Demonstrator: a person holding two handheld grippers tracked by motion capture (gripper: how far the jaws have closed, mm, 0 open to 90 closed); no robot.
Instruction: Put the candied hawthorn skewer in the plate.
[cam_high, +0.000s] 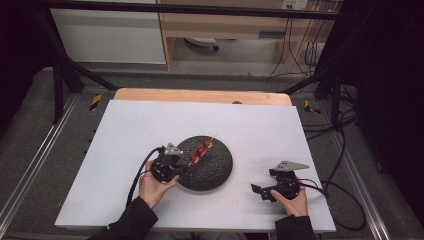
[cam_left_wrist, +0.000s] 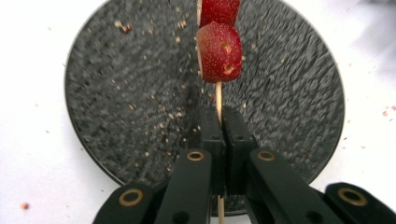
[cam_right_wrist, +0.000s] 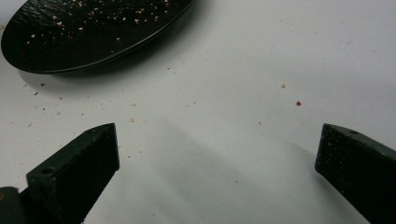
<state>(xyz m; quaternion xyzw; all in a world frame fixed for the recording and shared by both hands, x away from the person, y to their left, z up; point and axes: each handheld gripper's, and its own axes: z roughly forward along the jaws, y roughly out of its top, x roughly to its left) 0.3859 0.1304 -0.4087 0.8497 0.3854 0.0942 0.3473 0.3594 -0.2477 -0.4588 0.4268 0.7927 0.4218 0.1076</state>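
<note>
Skewer (cam_left_wrist: 218, 100) clamped in left gripper (cam_left_wrist: 222, 122), jaws pinched tight on bare wooden stick. Two red fruit pieces (cam_left_wrist: 219, 51) threaded just ahead of jaw tips, skin speckled, cut faces pale. Skewer sits over black textured plate (cam_left_wrist: 116, 93), crumbs scattered on it. Right gripper (cam_right_wrist: 217, 154) spread wide, nothing betw jaws, white table (cam_right_wrist: 243, 70) below, plate ahead-left of it. No readable text.

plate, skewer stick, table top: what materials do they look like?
Plate: dark and matte with a rippled, pebbled surface, likely stoneware or cast iron, can't tell which. Skewer stick: thin, pale, probably bamboo or wood. Table top: smooth white sheet, likely laminate or plastic, over a wooden board edge.
</note>
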